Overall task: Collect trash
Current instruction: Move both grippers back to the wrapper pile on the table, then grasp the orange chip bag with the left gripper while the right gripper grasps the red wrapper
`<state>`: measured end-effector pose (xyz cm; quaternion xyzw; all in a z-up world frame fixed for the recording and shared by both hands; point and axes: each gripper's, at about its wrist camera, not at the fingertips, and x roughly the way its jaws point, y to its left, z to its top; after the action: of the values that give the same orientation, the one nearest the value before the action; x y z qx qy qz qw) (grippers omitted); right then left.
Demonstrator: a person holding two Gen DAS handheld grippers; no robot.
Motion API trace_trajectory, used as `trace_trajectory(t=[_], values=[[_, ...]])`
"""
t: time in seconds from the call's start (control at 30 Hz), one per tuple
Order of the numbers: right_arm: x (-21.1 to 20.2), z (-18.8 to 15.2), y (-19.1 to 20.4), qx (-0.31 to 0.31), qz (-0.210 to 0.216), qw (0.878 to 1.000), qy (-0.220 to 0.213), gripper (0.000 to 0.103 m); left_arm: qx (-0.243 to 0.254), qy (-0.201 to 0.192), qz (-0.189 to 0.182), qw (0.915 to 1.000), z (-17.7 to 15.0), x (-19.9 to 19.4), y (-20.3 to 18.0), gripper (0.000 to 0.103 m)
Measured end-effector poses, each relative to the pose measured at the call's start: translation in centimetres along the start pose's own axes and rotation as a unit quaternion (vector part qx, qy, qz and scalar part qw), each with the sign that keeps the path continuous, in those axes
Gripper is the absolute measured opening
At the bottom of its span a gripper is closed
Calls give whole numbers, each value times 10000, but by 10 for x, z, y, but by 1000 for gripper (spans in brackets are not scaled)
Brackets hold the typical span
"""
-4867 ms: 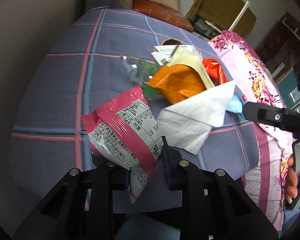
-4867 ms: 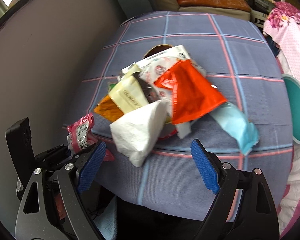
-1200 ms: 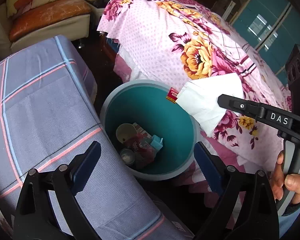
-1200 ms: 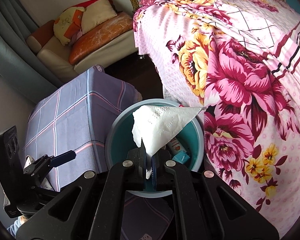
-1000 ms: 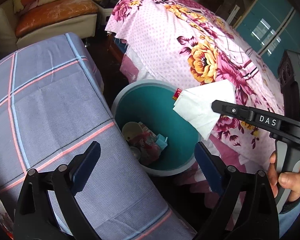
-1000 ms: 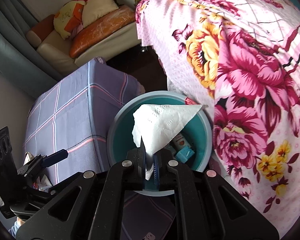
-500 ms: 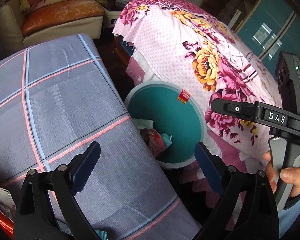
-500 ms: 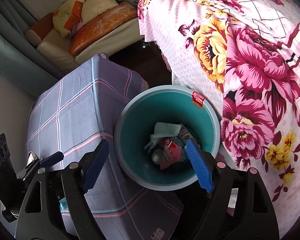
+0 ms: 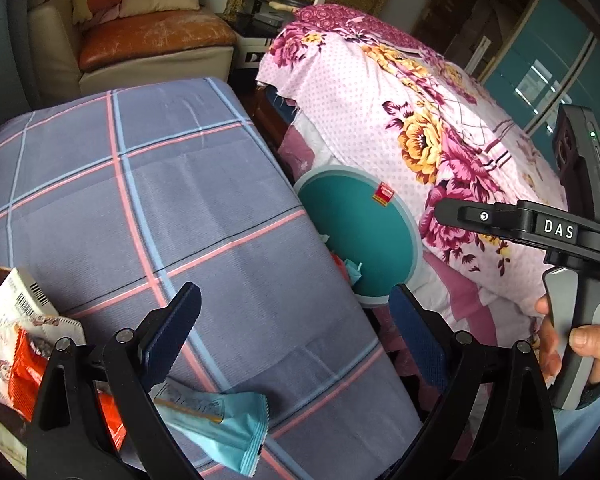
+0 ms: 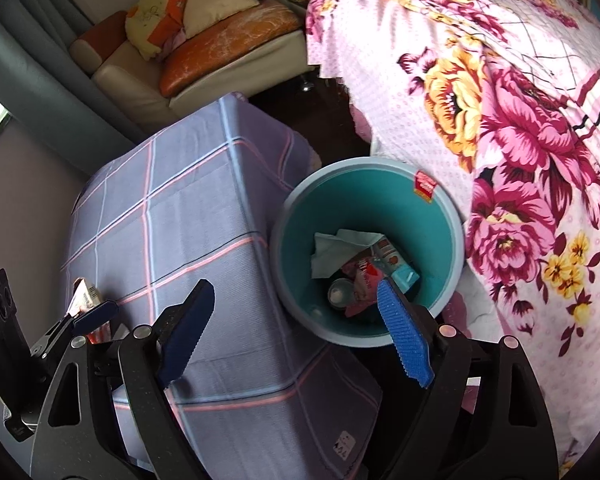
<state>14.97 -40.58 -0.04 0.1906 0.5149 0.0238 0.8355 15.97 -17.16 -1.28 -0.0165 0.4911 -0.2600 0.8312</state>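
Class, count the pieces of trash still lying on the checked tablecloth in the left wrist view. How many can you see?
3: a light blue wrapper at the near edge, an orange-red wrapper at far left, and a white barcoded packet under it. More may be hidden behind the gripper or out of frame.

Bin stood between the table on its left and the bed on its right. Tissue and wrappers lay in it. More wrappers lay on the table; sofa behind.

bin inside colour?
Teal, with a pale grey-blue rim; the bin shows best in the right wrist view.
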Motion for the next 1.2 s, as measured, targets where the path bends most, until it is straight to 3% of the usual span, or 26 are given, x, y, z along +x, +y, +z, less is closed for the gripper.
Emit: trace_trajectory(t=[0.67,1.2], values=[[-14,-53,118,-991,250,9945,210,82,-861,-435,739,9926,-73,-104,89,95],[7,-89,146,-1280,610,9884,541,82,-2192,-394,1382,9651,-130,-121,143,95]])
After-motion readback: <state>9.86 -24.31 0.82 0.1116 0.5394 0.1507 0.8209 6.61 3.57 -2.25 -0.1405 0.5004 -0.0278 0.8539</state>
